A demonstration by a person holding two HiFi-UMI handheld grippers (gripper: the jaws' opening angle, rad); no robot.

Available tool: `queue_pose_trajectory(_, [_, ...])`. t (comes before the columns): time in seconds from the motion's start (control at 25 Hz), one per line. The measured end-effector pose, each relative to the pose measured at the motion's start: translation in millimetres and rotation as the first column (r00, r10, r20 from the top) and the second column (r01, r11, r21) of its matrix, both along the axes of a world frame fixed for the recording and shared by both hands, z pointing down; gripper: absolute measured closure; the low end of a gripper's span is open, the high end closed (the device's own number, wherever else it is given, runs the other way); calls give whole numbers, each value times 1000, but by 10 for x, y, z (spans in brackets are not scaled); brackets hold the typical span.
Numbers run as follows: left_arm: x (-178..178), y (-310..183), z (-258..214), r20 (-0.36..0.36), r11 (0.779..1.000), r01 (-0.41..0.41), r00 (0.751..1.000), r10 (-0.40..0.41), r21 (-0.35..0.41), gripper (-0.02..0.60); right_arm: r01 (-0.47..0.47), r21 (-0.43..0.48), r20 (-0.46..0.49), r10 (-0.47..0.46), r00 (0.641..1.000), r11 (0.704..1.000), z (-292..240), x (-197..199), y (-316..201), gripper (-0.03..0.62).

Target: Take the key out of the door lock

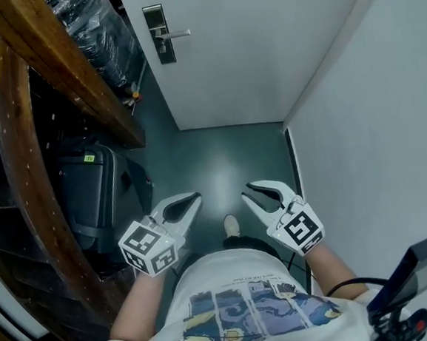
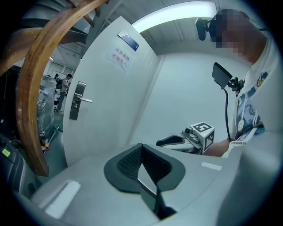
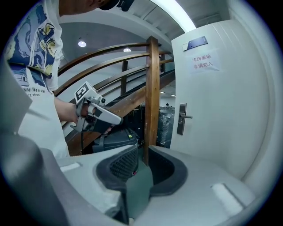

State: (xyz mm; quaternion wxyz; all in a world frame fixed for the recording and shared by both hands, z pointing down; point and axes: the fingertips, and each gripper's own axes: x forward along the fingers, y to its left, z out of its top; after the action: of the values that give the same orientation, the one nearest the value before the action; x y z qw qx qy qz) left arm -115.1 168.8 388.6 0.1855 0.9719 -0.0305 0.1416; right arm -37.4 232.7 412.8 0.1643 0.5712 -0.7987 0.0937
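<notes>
The white door (image 1: 262, 43) stands shut ahead, and its metal lock plate with a lever handle (image 1: 159, 35) is on the door's left side. The lock plate (image 2: 77, 100) also shows in the left gripper view, and as a small lock plate (image 3: 181, 118) in the right gripper view. At this distance I cannot make out a key in it. My left gripper (image 1: 195, 197) is held low, far from the door, with its jaws shut and nothing in them. My right gripper (image 1: 246, 192) hangs level beside it with its jaws a little apart and nothing between them.
A curved wooden stair rail (image 1: 27, 167) runs along the left, with a black suitcase (image 1: 89, 192) under it. A white wall (image 1: 372, 115) closes the right side. The teal floor (image 1: 227, 157) forms a narrow passage to the door. A wooden post (image 3: 152, 88) stands left of the door.
</notes>
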Motion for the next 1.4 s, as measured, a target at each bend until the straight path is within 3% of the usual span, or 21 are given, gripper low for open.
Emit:
queue_pose_trajectory(0.44, [399, -766, 140, 5, 989, 143, 990, -143, -37, 571, 101, -29, 2, -101, 995, 994, 149, 538, -843, 524])
queue_pose_trajectory(0.8, [529, -1797, 193, -10, 987, 150, 989, -150, -52, 552, 101, -18, -67, -102, 993, 995, 24, 768, -1915, 509])
queue_pose_trajectory(1.0, [609, -2270, 156, -9, 986, 164, 986, -164, -11, 552, 78, 3, -95, -77, 992, 997, -42, 931, -2503, 503])
queue_pose_trajectory(1.2, [719, -2659, 214, 3, 973, 229, 973, -229, -26, 552, 136, 13, -150, -133, 980, 991, -92, 1209, -3112, 502])
queue_pose_trajectory(1.4, [913, -3158, 275, -2, 944, 319, 947, -321, -81, 534, 221, 43, -239, -204, 949, 974, -266, 1527, -3921, 479])
